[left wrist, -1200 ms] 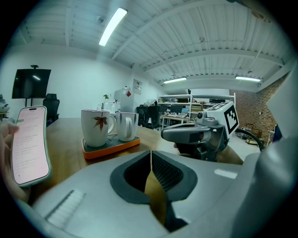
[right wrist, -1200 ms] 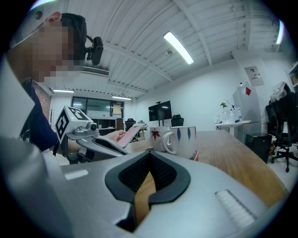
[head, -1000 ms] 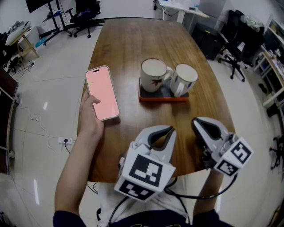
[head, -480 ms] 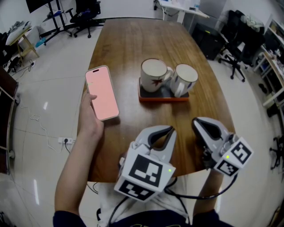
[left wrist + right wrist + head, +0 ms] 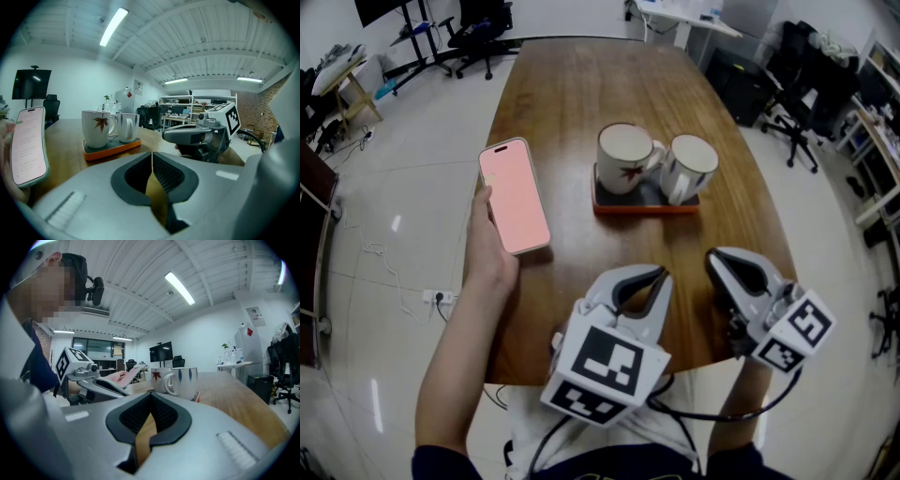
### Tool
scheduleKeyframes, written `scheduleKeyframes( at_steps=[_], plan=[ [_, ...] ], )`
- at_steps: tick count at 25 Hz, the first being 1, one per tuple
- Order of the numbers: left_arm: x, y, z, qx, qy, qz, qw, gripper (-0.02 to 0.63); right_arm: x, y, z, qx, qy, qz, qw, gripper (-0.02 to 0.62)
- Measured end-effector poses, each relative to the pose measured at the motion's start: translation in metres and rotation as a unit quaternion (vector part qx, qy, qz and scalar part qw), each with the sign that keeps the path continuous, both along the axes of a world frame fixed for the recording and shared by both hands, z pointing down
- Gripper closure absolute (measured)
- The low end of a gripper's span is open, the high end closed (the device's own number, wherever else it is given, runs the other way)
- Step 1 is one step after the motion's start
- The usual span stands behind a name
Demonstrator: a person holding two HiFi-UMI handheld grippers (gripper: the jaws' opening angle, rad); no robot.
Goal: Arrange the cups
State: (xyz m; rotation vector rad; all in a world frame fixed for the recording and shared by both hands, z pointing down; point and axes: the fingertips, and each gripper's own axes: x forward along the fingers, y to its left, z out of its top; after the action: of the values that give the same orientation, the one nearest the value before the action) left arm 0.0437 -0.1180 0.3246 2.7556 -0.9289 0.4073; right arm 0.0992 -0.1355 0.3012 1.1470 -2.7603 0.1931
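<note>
well left of the orange tray (image 5: 642, 208), a bare hand (image 5: 490, 246) holds a phone (image 5: 515, 197) with a pink screen above the left edge of the wooden table (image 5: 581, 84). two white cups stand upright on the tray, side by side and close together. the leaf-printed mug (image 5: 625, 157) is on the tray's left half, its handle turned toward its neighbour. the mug with blue marks (image 5: 689, 167) is on the right half. on the near side of the tray and apart from it, the left gripper (image 5: 659, 274) points at the tray, jaws pressed together tip to tip with nothing between them. below the tray's right end, the right gripper (image 5: 714, 255) is likewise closed and empty.
</note>
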Motion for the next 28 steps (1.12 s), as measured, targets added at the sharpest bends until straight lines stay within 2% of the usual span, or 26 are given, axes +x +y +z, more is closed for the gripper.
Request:
scheduleKeyframes(
  at_steps=[28],
  plan=[
    [-0.0006,0.0009,-0.0006,0.000,0.000,0.000,1.0000,0.601,-0.0011,0.0008,-0.0012,0.002,0.001,-0.001,1.000,0.595]
  ],
)
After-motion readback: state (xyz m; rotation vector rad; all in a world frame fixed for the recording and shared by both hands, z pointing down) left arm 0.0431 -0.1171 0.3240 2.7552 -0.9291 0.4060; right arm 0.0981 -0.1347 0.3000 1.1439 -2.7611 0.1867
